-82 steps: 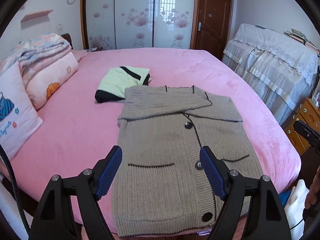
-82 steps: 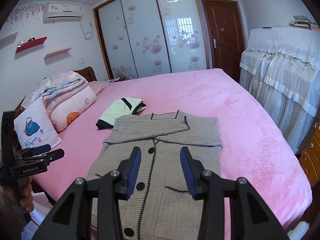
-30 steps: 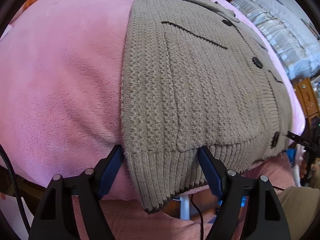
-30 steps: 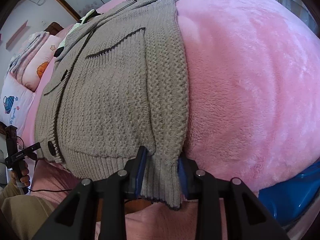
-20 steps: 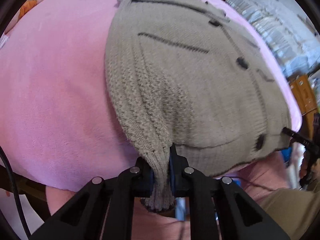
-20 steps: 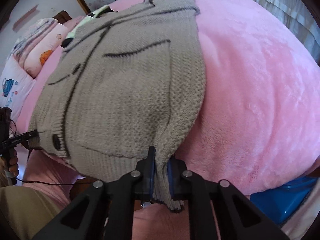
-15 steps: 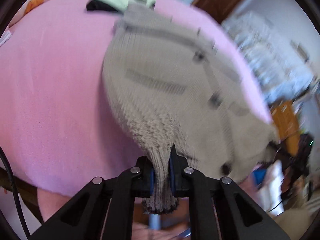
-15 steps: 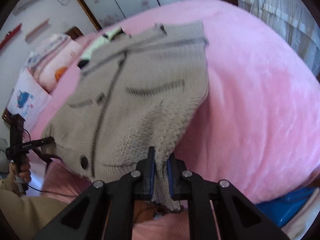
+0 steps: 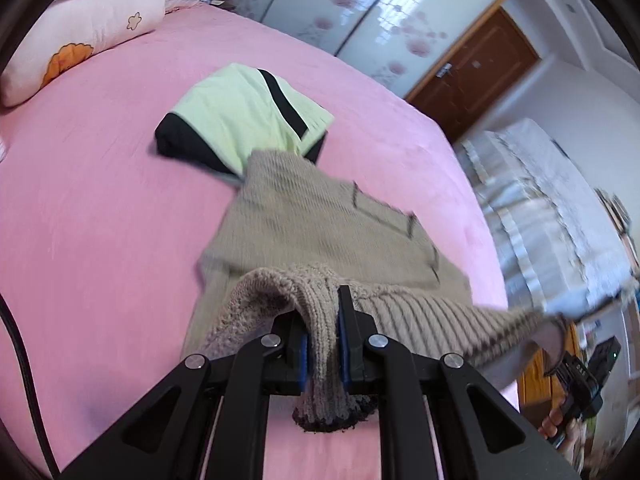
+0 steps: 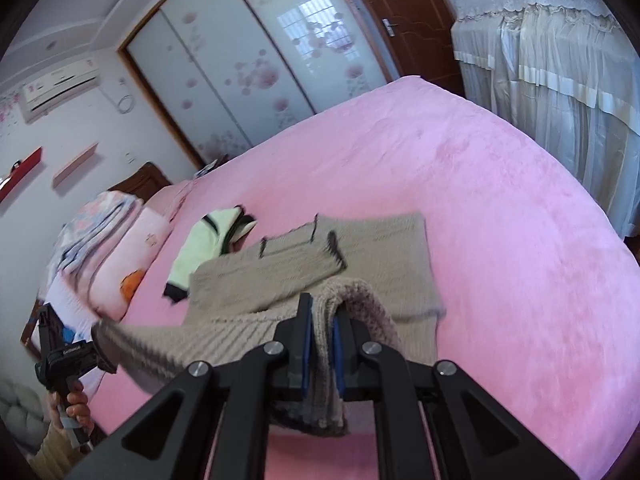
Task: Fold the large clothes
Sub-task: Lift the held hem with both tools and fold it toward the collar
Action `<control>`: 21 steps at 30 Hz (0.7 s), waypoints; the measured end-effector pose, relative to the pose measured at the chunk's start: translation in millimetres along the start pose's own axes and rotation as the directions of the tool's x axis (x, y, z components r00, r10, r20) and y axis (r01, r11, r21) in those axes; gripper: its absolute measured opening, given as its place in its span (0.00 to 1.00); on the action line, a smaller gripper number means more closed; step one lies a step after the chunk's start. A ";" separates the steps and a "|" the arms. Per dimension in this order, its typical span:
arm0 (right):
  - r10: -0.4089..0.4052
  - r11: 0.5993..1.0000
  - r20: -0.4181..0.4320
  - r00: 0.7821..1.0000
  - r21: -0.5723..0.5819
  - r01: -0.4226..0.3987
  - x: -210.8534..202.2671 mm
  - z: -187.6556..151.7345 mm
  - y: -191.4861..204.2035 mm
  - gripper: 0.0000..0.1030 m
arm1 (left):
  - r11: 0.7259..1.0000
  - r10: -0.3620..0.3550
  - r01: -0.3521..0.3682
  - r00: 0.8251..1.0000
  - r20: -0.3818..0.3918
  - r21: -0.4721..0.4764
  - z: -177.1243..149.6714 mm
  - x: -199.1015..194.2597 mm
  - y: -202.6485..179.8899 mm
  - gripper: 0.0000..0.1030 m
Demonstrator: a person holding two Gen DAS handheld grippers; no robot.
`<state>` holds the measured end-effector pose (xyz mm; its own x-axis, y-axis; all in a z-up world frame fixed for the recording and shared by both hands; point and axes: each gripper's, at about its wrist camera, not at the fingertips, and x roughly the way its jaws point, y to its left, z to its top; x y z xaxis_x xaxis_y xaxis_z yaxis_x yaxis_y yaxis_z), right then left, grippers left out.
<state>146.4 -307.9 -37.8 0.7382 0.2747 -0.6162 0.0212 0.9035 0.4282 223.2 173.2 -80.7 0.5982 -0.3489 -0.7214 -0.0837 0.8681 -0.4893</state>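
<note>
While both grippers clamp its hem, cardigan (image 9: 320, 224) lifts off pink bed (image 9: 100, 216).
Left gripper (image 9: 322, 336), right gripper (image 10: 320, 344): pinched on knit. Folded green garment (image 9: 236, 120) touching collar; pillows (image 9: 80, 36) beyond.

Blurred knit, hidden hem

We see the cardigan (image 9: 320, 220) smeared by motion; its buttons and pockets lie hidden beneath the raised hem.

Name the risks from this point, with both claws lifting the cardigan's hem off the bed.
1. The folded green garment touches the cardigan at its collar end; carrying the hem forward could drag or cover it.
2. Left claw and right claw each pinch only a narrow bunch of ribbed hem, so the heavy knit might slip or sag unevenly.
</note>
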 end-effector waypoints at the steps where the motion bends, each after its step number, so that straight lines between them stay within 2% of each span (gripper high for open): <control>1: -0.017 1.000 -0.004 1.000 0.019 0.018 20.2 12.7 -4.4 0.08 | 1.000 0.020 -0.020 1.000 0.001 0.007 15.6 18.2 -2.0 0.09; 4: -0.046 0.995 -0.053 0.998 0.088 0.050 80.6 37.4 -19.8 0.08 | 0.998 0.055 -0.055 0.998 -0.025 -0.018 46.9 71.0 0.6 0.11; 6: -0.082 0.987 -0.102 0.991 0.129 0.094 119.3 44.4 -29.8 0.10 | 0.993 0.108 -0.111 0.992 -0.065 -0.045 60.0 109.9 5.4 0.13; 8: -0.135 0.974 -0.174 0.976 0.158 0.163 154.3 46.2 -42.2 0.11 | 0.988 0.145 -0.150 0.981 -0.127 -0.038 67.9 146.5 10.1 0.17; 10: -0.126 0.965 -0.238 0.963 0.197 0.175 178.0 43.7 -55.0 0.15 | 0.983 0.177 -0.184 0.967 -0.182 -0.017 70.5 169.3 15.1 0.19; 13: -0.090 0.956 -0.241 0.966 0.253 0.152 183.9 43.0 -70.8 0.27 | 0.985 0.153 -0.166 0.965 -0.215 -0.044 73.9 182.5 25.2 0.21; 17: -0.027 0.936 -0.179 0.984 0.340 0.088 168.0 44.7 -90.9 0.50 | 0.991 0.096 -0.114 0.971 -0.220 -0.071 79.5 182.3 31.0 0.22; 19: -0.008 0.934 -0.137 0.991 0.354 0.056 158.6 46.1 -97.6 0.52 | 0.993 0.076 -0.093 0.974 -0.214 -0.069 82.1 178.7 29.6 0.23; 21: -0.012 0.942 -0.132 0.991 0.332 0.055 158.9 46.8 -98.3 0.53 | 0.995 0.056 -0.071 0.977 -0.206 -0.064 85.5 174.8 26.2 0.25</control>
<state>293.1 -368.4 -146.9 0.6424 0.3050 -0.7031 0.2847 0.7568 0.5884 393.7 165.1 -177.7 0.4154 -0.3646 -0.8334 -0.1764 0.8665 -0.4670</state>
